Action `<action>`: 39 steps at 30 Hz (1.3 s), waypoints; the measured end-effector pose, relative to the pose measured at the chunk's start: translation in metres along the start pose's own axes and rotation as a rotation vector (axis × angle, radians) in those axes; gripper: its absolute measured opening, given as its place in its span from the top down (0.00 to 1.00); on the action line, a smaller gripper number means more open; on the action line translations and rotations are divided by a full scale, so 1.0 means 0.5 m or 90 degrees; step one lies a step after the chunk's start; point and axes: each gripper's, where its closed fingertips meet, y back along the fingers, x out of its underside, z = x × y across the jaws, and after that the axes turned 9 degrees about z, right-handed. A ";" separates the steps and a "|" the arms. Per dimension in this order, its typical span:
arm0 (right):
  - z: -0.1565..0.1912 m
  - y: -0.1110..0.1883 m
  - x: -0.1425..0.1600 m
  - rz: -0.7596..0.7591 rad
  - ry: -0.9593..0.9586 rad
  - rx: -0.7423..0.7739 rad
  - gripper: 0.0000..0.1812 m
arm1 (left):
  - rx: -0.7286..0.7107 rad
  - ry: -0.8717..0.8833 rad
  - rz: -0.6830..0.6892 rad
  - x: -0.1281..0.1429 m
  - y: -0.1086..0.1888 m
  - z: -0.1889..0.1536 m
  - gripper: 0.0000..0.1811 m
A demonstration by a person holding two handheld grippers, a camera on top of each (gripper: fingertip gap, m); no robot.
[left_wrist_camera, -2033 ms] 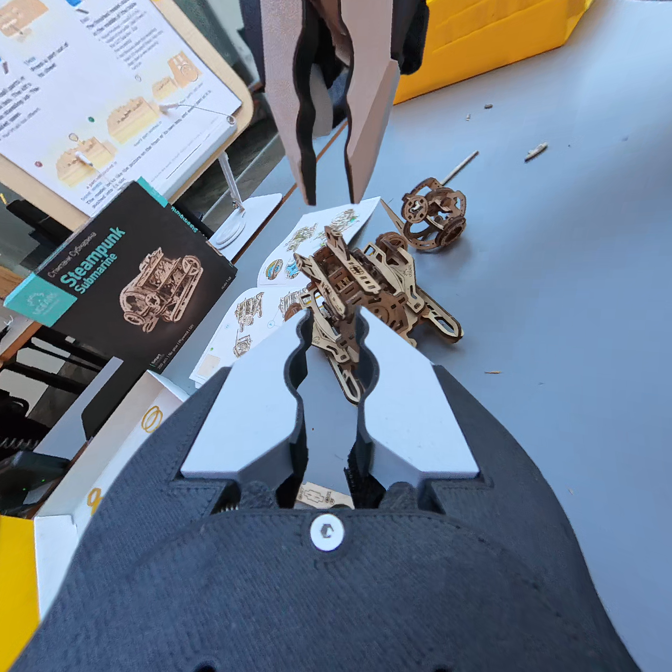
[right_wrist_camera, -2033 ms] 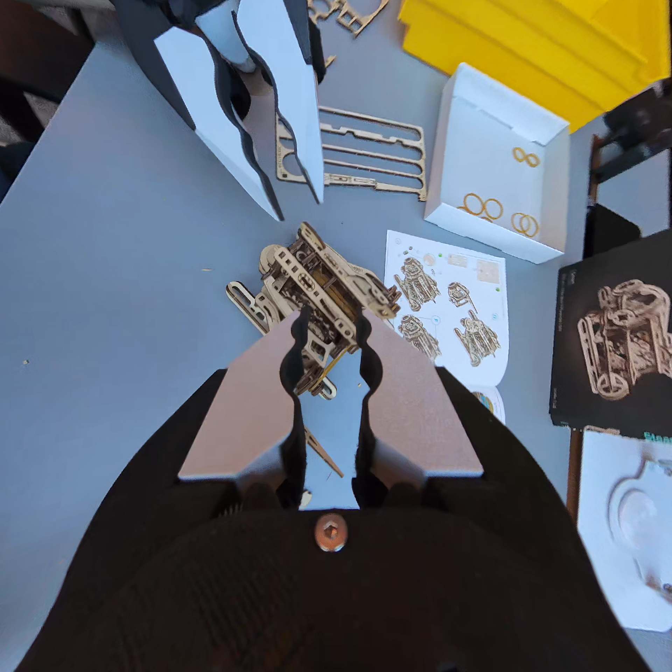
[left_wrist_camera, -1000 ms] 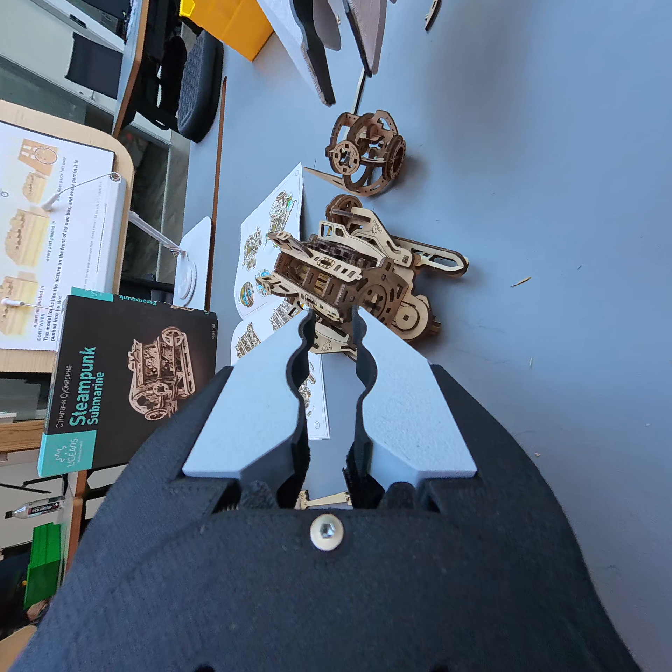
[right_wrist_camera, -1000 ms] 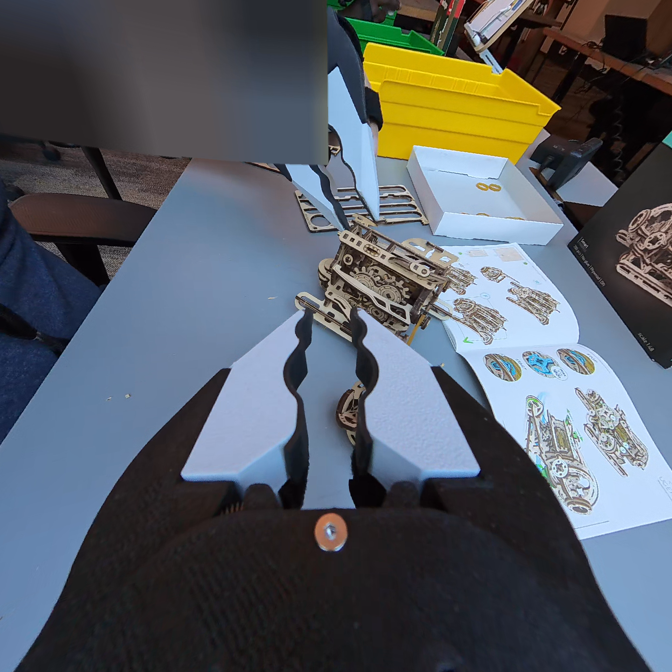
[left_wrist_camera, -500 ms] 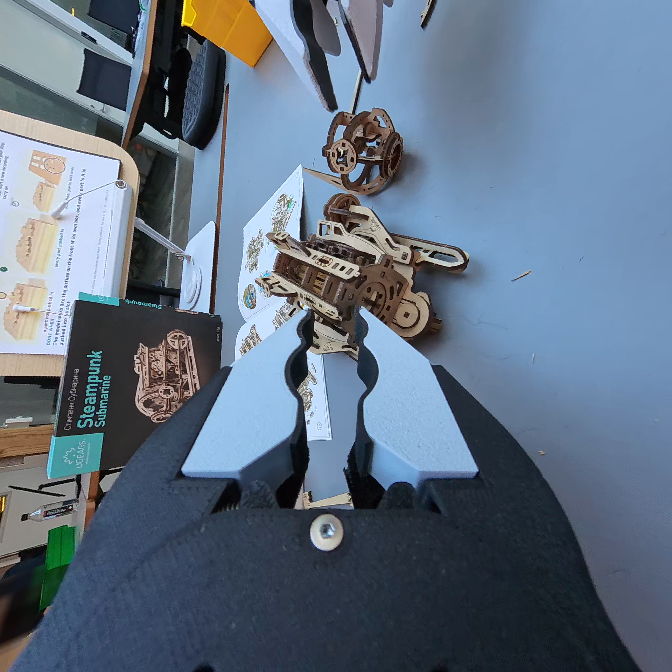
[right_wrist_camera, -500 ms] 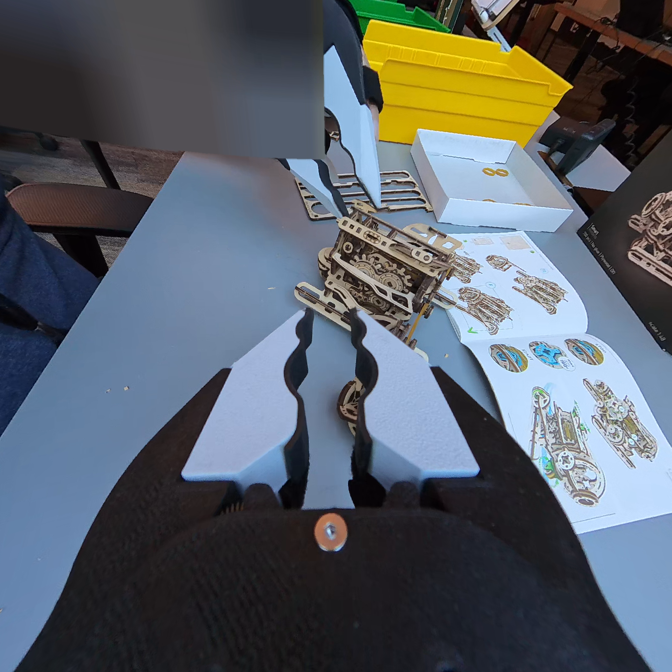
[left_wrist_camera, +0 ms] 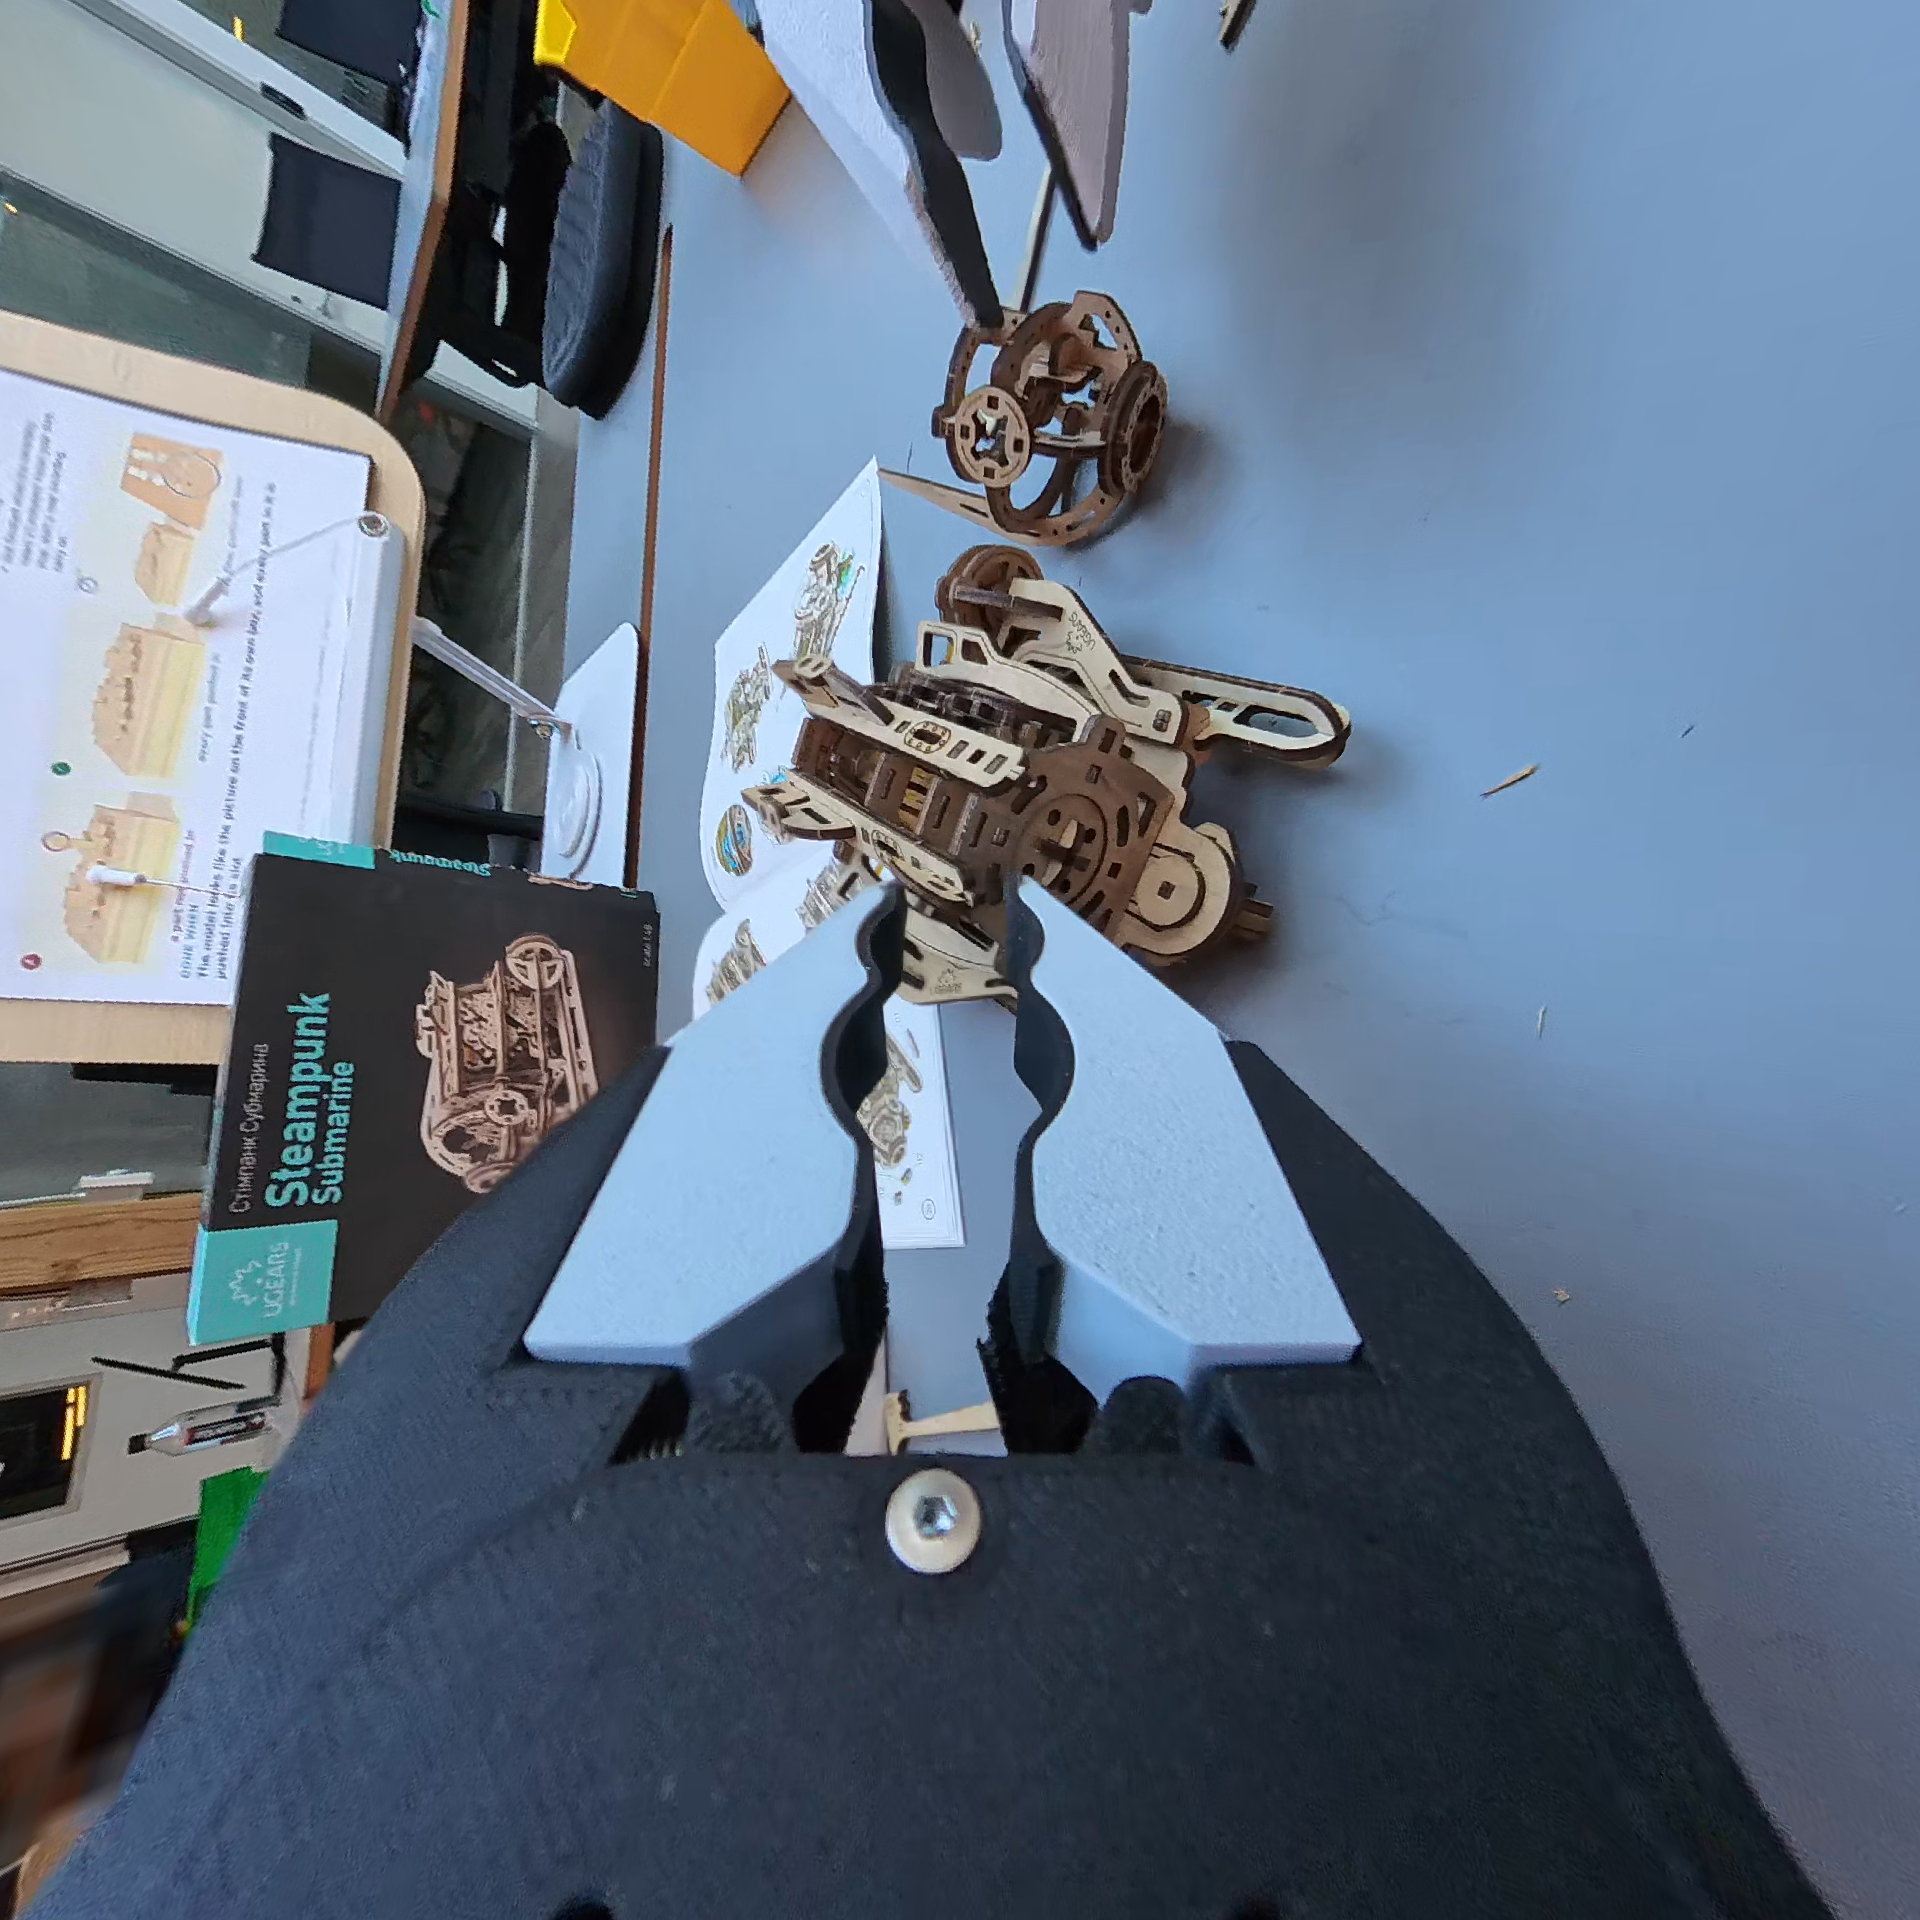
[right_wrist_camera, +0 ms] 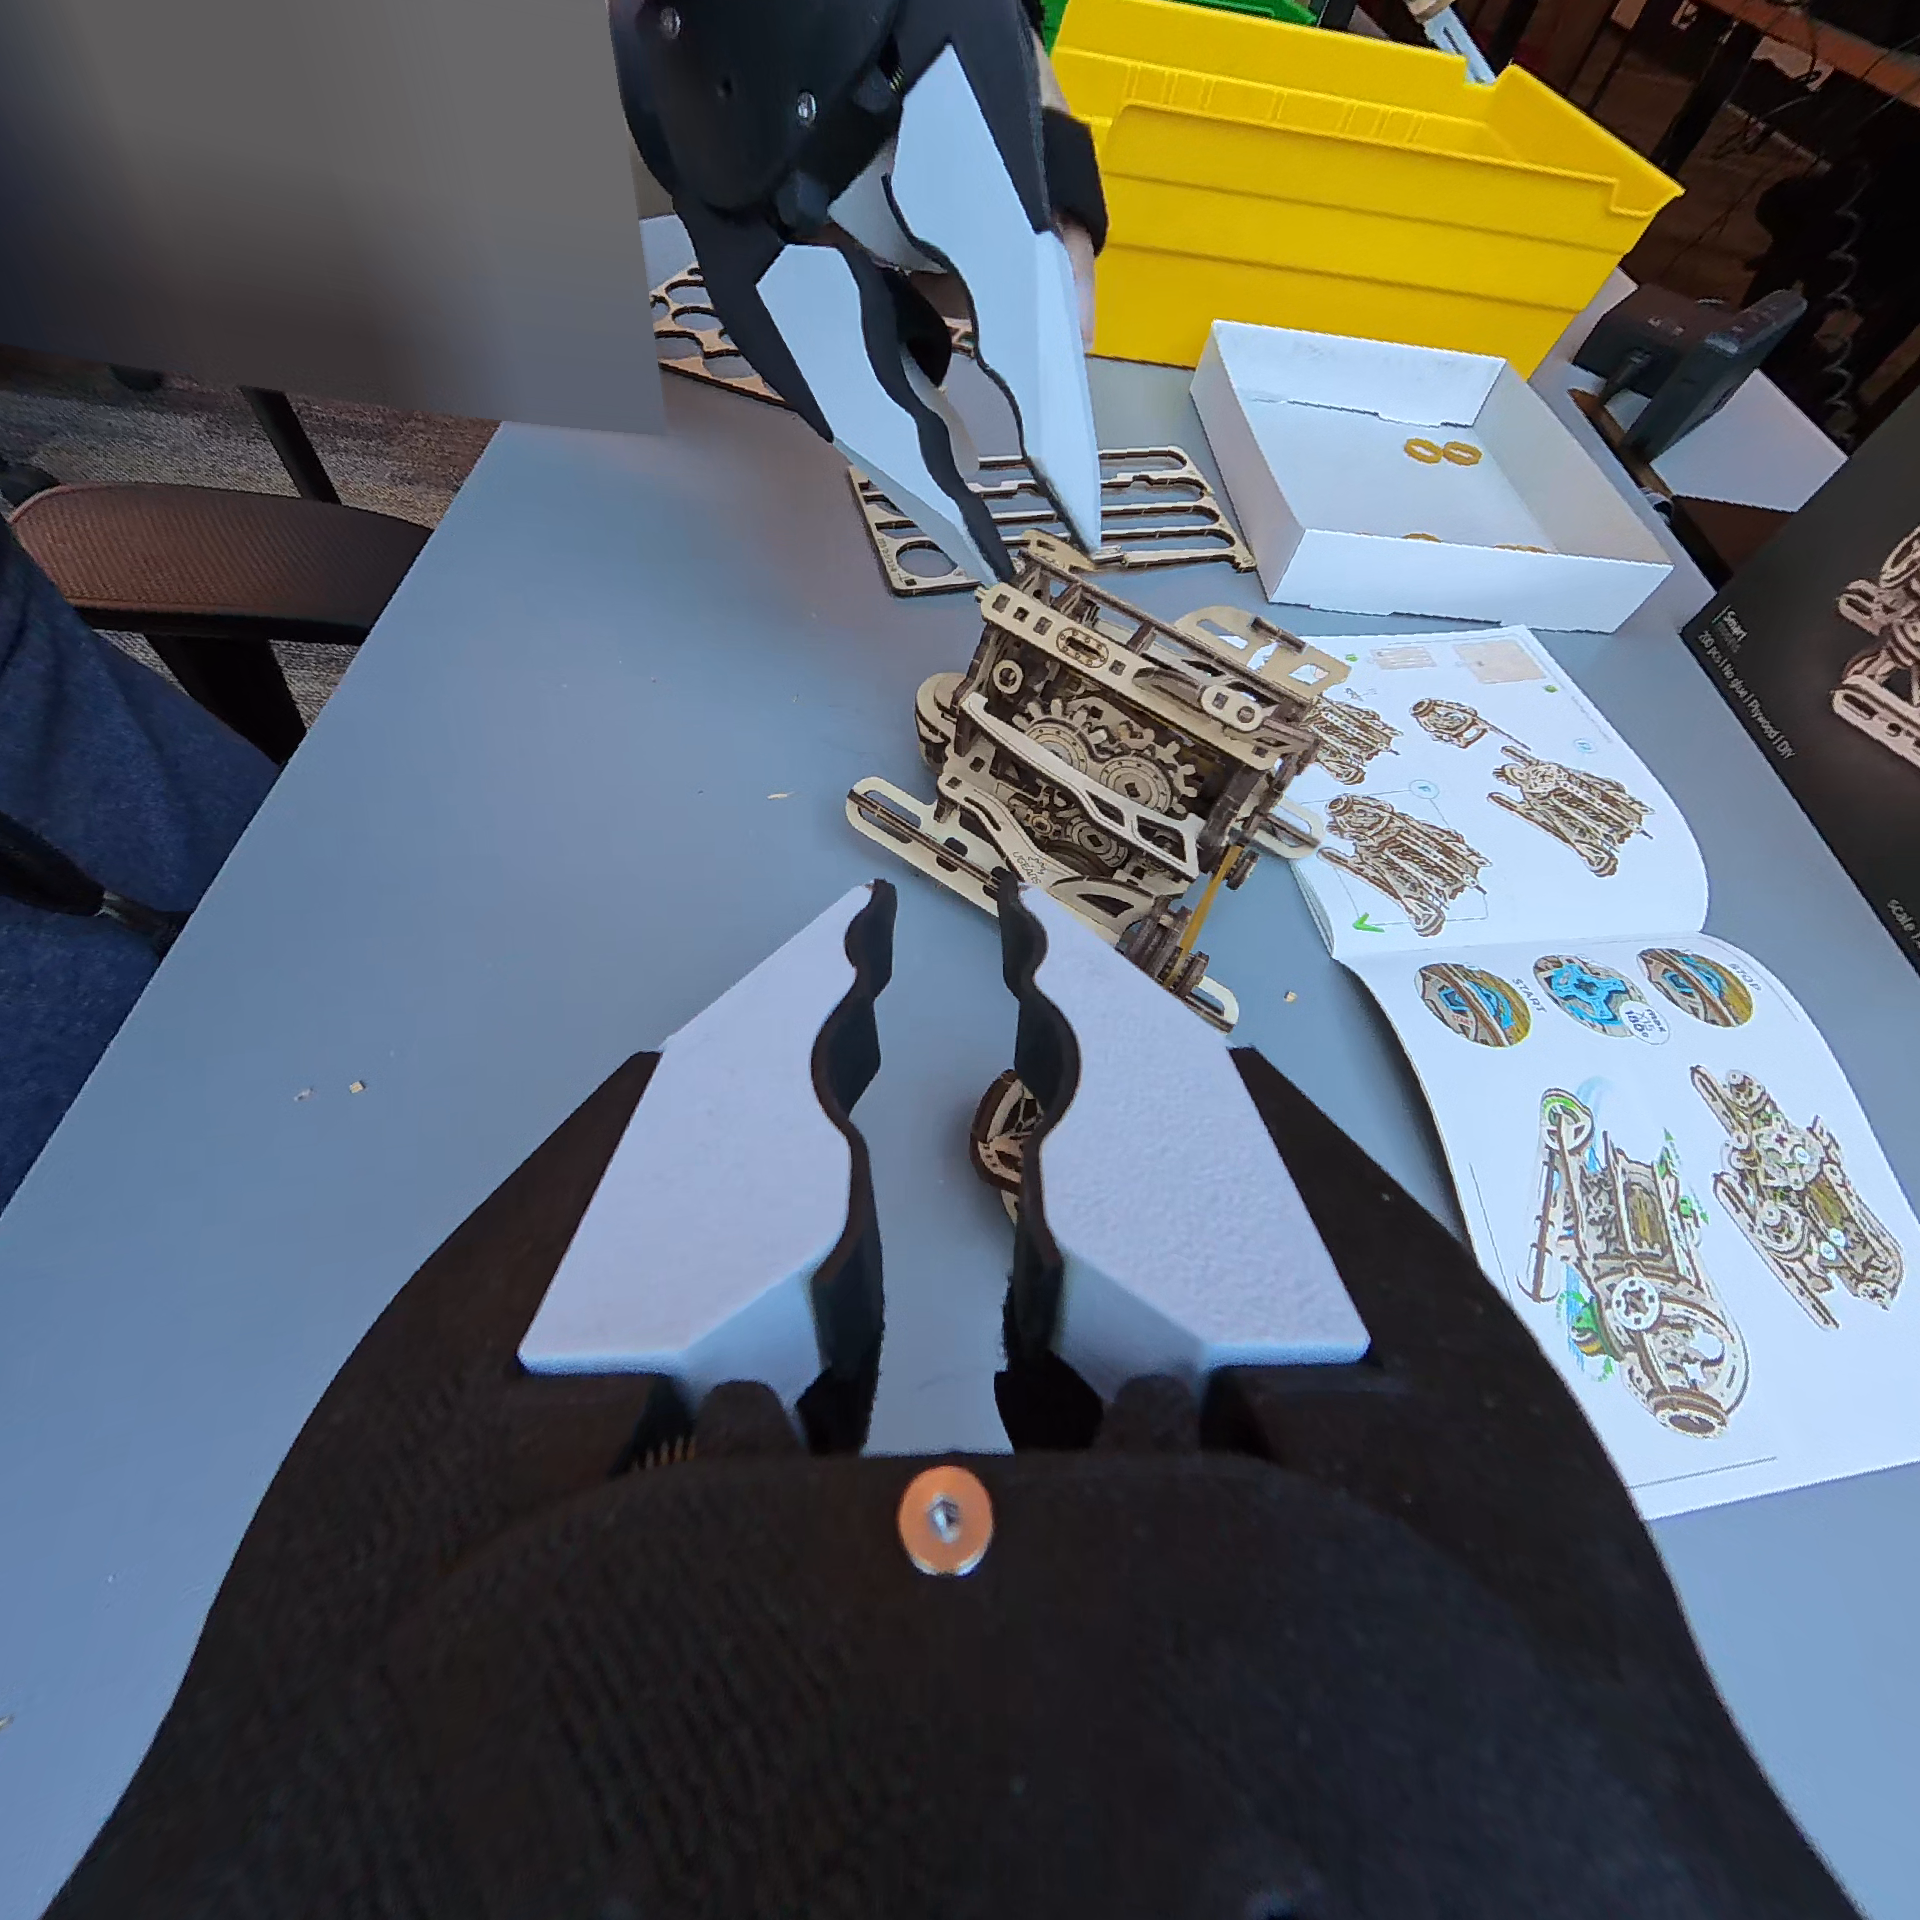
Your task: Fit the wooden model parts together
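The main wooden geared model [left_wrist_camera: 997,790] lies on the grey table [left_wrist_camera: 1558,520], also in the right wrist view [right_wrist_camera: 1101,769]. My left gripper [left_wrist_camera: 951,894] is open and empty, its tips just short of the model; in the right wrist view it [right_wrist_camera: 1034,540] hangs at the model's far top edge. A small wooden wheel cage [left_wrist_camera: 1049,416] lies beyond the model. My right gripper [right_wrist_camera: 940,899] is open and empty, just short of the model's near rail. The wheel cage [right_wrist_camera: 1003,1132] shows between its fingers, partly hidden. The right gripper [left_wrist_camera: 987,156] shows above the cage.
An open instruction booklet [right_wrist_camera: 1558,987] lies right of the model. A white box [right_wrist_camera: 1423,488], yellow bins [right_wrist_camera: 1351,208] and punched wooden sheets [right_wrist_camera: 1143,509] lie behind. A black kit box [left_wrist_camera: 416,1091] and an instruction board [left_wrist_camera: 177,675] stand at the table edge. A chair [right_wrist_camera: 208,551] stands left. The left gripper's tips are roughly 11 cm from the right gripper's.
Both grippers have swung from looking down on the model to low, flat views of it. The left gripper's tips have come down to the model's far top edge. Both stay open.
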 end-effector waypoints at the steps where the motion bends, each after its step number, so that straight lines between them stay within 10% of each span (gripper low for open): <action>1: 0.000 0.000 0.001 0.001 0.000 0.000 0.89 | -0.003 -0.002 -0.002 -0.003 0.001 0.000 0.90; 39: 0.000 0.006 0.003 0.009 0.007 0.005 0.90 | 0.041 0.021 -0.003 -0.004 0.003 -0.001 0.92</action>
